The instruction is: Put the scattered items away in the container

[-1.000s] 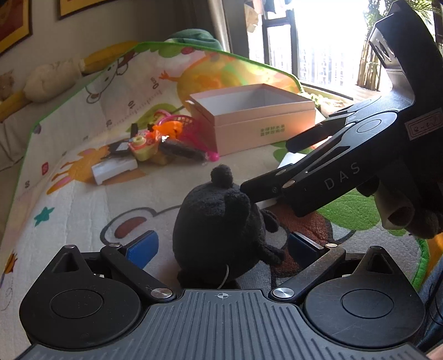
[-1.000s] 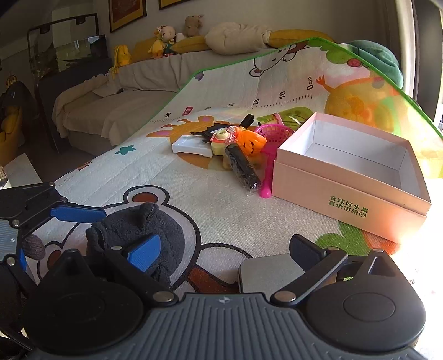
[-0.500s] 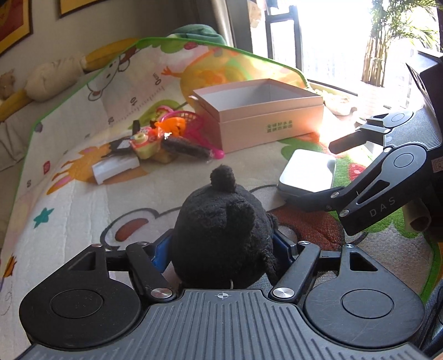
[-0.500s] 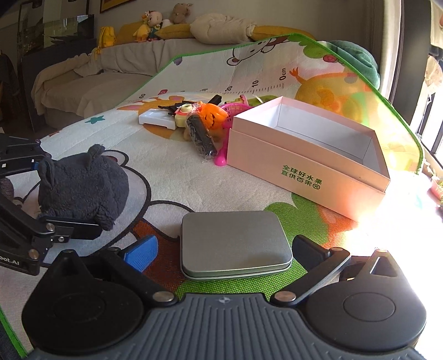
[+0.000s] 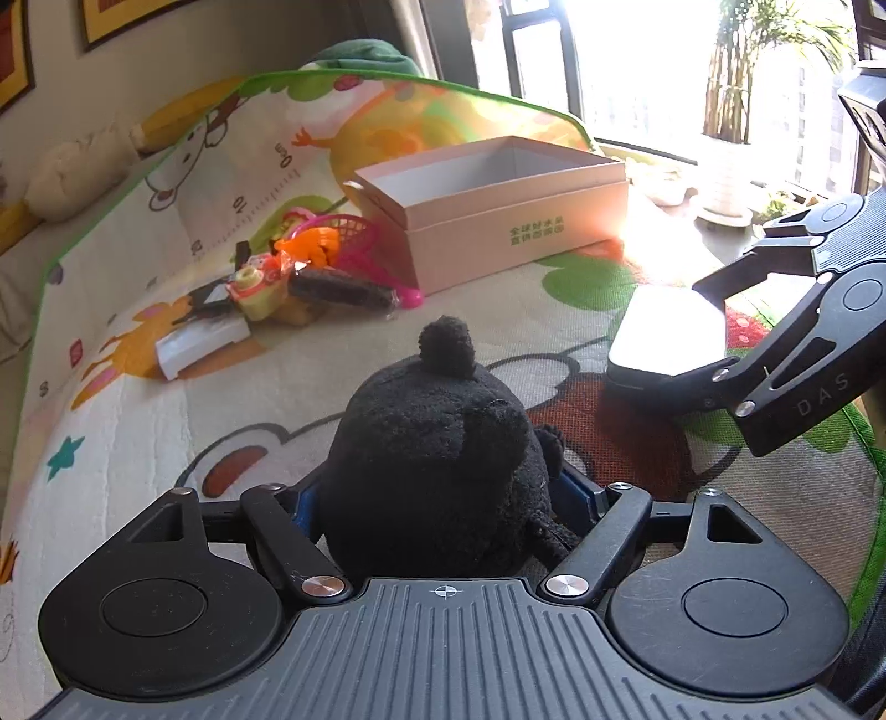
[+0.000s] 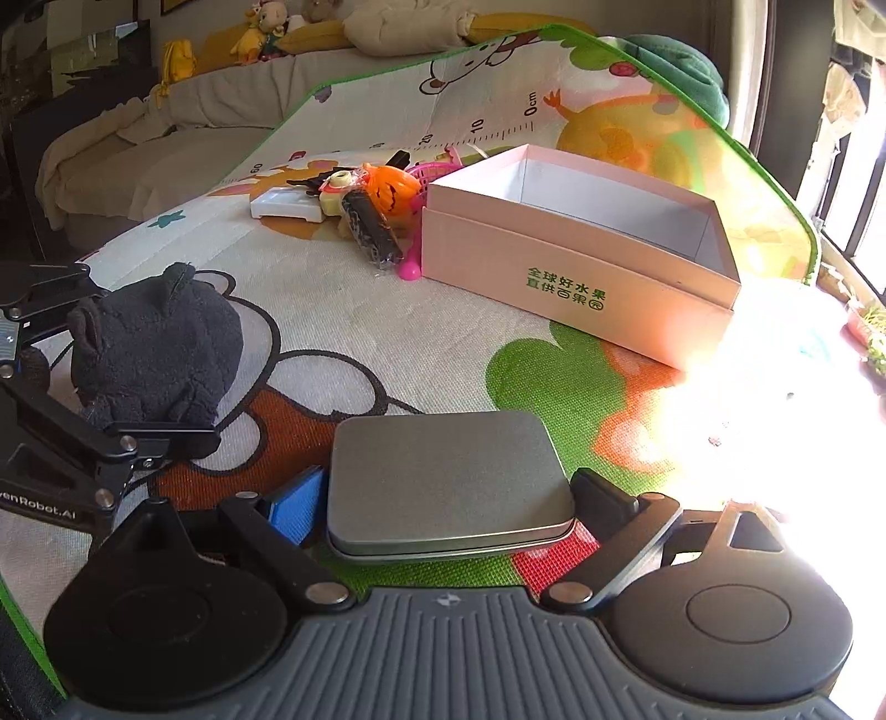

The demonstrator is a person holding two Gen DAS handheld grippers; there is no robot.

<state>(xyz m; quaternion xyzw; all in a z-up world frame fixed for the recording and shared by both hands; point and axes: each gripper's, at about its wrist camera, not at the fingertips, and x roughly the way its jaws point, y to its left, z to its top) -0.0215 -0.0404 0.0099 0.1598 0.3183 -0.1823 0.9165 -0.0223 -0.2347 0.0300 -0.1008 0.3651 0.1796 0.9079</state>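
Observation:
My left gripper (image 5: 440, 493) is shut on a black plush toy (image 5: 437, 459), which also shows in the right wrist view (image 6: 155, 349). My right gripper (image 6: 448, 493) is shut on a flat grey metal tin (image 6: 448, 476), seen from the left wrist view (image 5: 667, 332) too. Both sit low over the cartoon play mat (image 6: 343, 310). The open pink cardboard box (image 6: 581, 249) stands ahead, empty inside; it also shows in the left wrist view (image 5: 493, 205).
A pile of small items lies left of the box: an orange pumpkin toy (image 6: 390, 188), a black roll (image 6: 371, 230), a pink scoop net (image 5: 354, 249), a white flat case (image 6: 285, 206). A sofa with plush toys (image 6: 266, 33) runs behind. Bright window glare at right.
My left gripper has closed on the black plush. My right gripper has swung right to the grey tin and closed on its sides.

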